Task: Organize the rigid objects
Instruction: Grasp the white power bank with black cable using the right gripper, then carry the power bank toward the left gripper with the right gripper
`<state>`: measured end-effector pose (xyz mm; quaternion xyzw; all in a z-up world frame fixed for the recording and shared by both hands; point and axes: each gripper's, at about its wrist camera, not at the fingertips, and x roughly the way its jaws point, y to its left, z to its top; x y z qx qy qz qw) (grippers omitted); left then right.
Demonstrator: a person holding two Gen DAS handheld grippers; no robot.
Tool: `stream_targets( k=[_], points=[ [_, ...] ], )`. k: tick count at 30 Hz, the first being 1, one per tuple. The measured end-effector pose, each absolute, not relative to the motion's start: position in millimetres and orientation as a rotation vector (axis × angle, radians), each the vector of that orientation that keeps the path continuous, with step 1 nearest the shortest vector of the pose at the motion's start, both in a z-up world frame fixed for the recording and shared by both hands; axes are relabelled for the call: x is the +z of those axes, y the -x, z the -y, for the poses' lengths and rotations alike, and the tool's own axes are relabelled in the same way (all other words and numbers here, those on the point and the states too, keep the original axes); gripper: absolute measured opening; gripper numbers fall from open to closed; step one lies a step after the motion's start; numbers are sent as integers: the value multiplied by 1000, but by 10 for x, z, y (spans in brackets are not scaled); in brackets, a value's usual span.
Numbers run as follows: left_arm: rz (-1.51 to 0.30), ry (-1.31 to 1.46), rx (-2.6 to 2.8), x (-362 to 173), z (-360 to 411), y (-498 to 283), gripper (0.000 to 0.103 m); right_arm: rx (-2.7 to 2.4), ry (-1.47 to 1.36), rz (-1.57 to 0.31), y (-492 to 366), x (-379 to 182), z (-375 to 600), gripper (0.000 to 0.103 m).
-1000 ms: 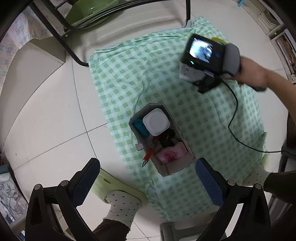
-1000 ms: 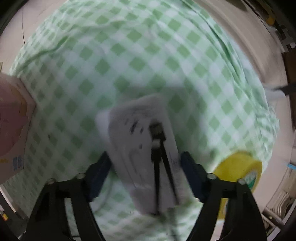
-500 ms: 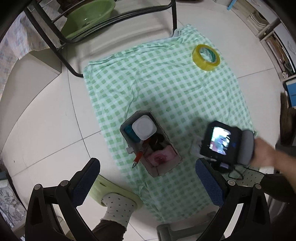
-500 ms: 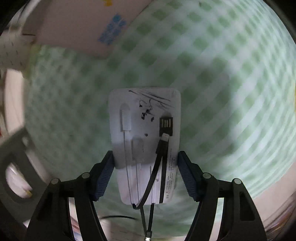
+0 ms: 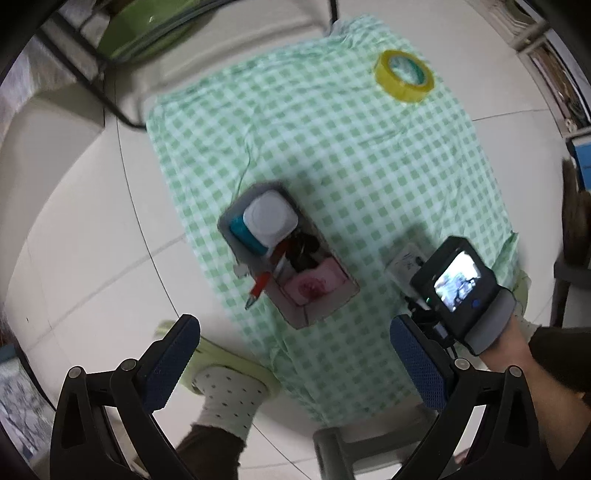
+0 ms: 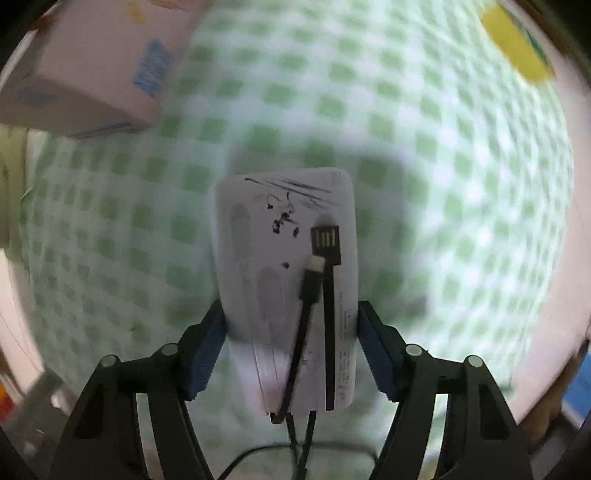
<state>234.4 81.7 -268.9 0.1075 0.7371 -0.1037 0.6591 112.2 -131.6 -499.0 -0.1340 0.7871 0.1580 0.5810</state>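
My right gripper (image 6: 290, 338) is shut on a white power bank (image 6: 284, 266) with black cables along its face, held above the green checked cloth (image 6: 424, 155). The left wrist view shows that gripper (image 5: 424, 295) from above, near the cloth's right edge, with a corner of the power bank (image 5: 402, 260) showing past it. A cardboard box (image 5: 332, 310) left of it holds a white square lid, a teal item, a red pen and a pink object. My left gripper (image 5: 291, 363) hangs open high above the table, pointing straight down, with nothing between its fingers.
A yellow tape roll (image 5: 403, 75) lies at the cloth's far right corner. A person's socked foot in a green slipper (image 5: 229, 387) stands on the tiled floor below the table. A black chair frame (image 5: 92, 70) and a green basin (image 5: 147, 22) sit beyond the table.
The right gripper carried the power bank from the far side by the tape roll across to the near right of the cloth, beside the box, and rolled. The left gripper barely shifted.
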Motion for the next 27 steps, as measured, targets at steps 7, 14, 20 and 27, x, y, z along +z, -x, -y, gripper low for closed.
stream_targets(
  k=[7,14,20,27],
  points=[
    [-1708,-78,-230,-2746,-823,-2473,103,443,-226,-1755,-1452,-4475,1586,70],
    [-1803,113,-245,-2944,-874,-2385,103,479,-478,-1699,-1600,-4100,1793,70],
    [-1881,241,-130,-3217,-1110,-2377,103,493,-732,-1626,-1580,-3800,1886,70],
    [-1829,445,-88,-3159,-1350,-2456,103,657,-758,-1458,-1634,-3157,1600,70]
  ],
)
